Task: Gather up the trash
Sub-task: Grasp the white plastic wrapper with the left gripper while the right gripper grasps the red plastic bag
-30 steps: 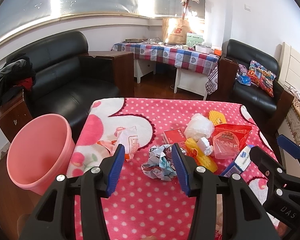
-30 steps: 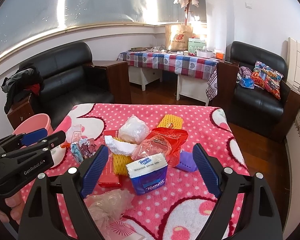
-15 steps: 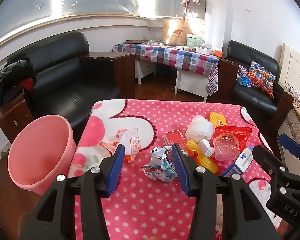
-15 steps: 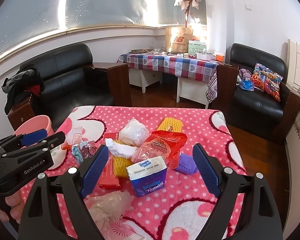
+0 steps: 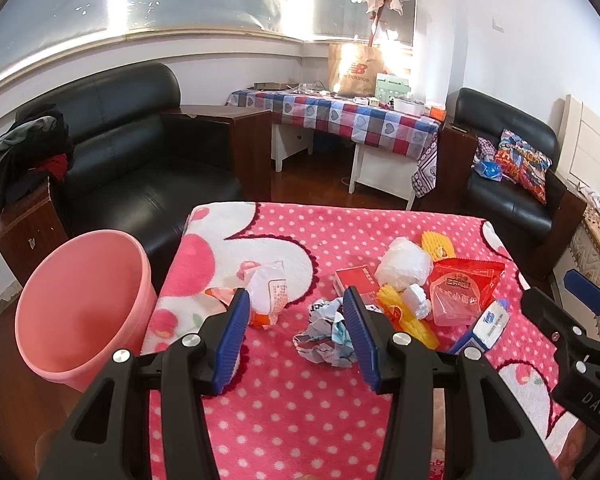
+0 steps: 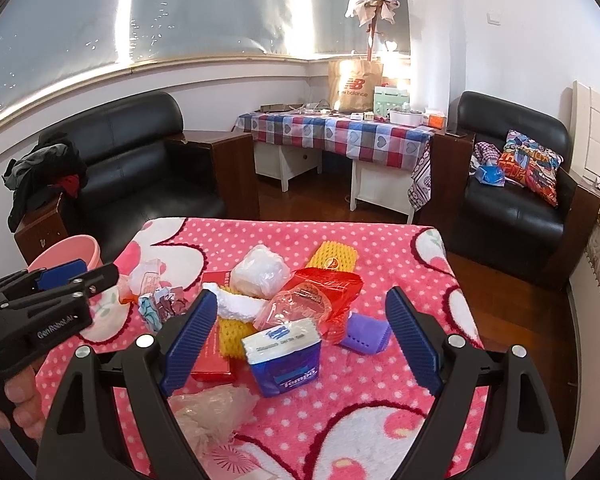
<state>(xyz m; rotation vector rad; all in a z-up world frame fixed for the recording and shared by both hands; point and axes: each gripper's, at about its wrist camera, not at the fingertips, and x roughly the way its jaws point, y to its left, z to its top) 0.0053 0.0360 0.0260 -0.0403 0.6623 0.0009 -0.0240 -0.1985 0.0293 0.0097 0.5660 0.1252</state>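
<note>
We've got both tongs apart & empty, left gripper (image 5: 296,312) over bare blanket (image 5: 284,412) w/ paper wad (image 5: 326,334) ahead, right gripper (image 6: 300,324) over tissues (image 6: 286,356), bin (image 5: 80,308) off left edge.

Both grippers were matte black plastic frames with triangular cut-outs and round silver screw heads at the joints. The left gripper (image 5: 296,334) and right gripper (image 6: 300,338) each carried ribbed blue pads (image 5: 231,340) on the fingers. White lettering marked the side of each body, "GenRobot.AI" on the left one
</note>
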